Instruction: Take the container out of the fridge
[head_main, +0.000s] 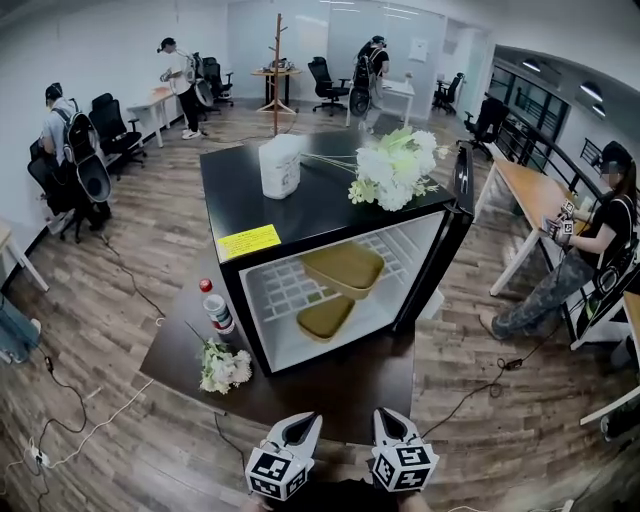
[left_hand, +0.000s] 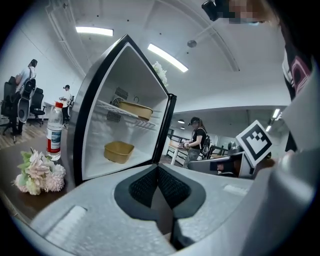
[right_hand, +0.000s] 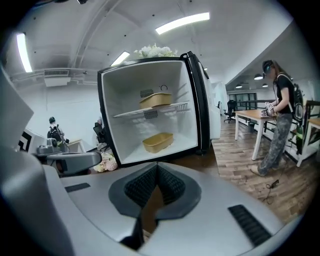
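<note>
While the pads (left_hand: 145, 187) of each are pressing together with nothing between them, the left gripper (left_hand: 157, 167) and the right gripper (right_hand: 156, 165) are hovering side by side, both closed and empty; in the head view they are sitting at 6 o'clock, by the near edge of the table (head_main: 330, 395), and pointing toward 12 o'clock. They are facing the fridge (head_main: 300, 215), which is standing on the table well apart from them; its door (head_main: 452, 240) is hanging open at 3 o'clock. Inside, an upper container (head_main: 345, 268) is resting on the wire shelf; a lower container (head_main: 325, 318) is lying on the fridge floor, at 7 o'clock of the upper one; both are tan, open-topped and clear of the grippers. At 9 o'clock of the opening, a red-capped bottle (head_main: 217, 308) is standing on the table; a posy (head_main: 222, 367) is lying at 6 o'clock of it. On the fridge top, a white jug (head_main: 280, 165) is standing at 12 o'clock; a bouquet (head_main: 392, 170) is spreading toward 2 o'clock; a yellow sticker (head_main: 249, 242) is showing at the front edge. At 3 o'clock of the room, a person (head_main: 590, 240) is standing at a desk.
</note>
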